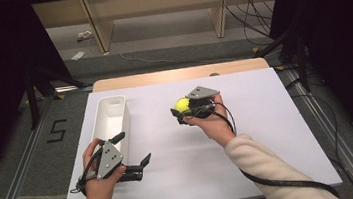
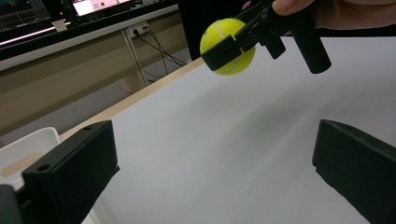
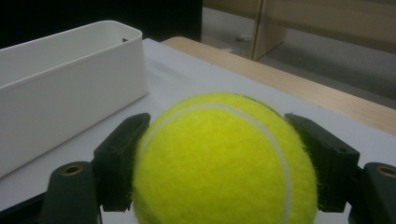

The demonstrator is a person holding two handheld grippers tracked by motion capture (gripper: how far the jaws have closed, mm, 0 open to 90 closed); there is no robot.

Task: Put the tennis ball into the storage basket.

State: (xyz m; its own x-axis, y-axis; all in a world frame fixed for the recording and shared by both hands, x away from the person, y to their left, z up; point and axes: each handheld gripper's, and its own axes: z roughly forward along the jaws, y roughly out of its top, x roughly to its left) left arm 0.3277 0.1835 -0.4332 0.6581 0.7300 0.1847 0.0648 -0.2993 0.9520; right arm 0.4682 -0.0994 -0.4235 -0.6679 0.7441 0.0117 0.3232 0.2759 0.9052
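1. Tennis ball [image 1: 181,105], high view: I see it pinched in my right hand-held gripper [image 1: 185,109], held above the middle of the white worktop [image 1: 267,119], to the right of the white bin [image 1: 110,118] and apart from it. My left hand-held gripper [image 1: 132,152] sits near the bin's near end, jaws spread wide with nothing in them.

2. Left gripper view: its two black jaws stand far apart over bare worktop [image 2: 224,154]. Beyond them the tennis ball [image 2: 229,44] hangs clear of the surface, clamped across its middle by the right hand-held gripper [image 2: 232,44].

3. Right gripper view: both pads press the tennis ball [image 3: 224,163] on opposite sides, roughly at its widest part. The bin [image 3: 65,88] lies ahead to the left. I judge the carry should stay level, lift above the bin's rim, centre over its opening, then release low so the ball does not bounce out.
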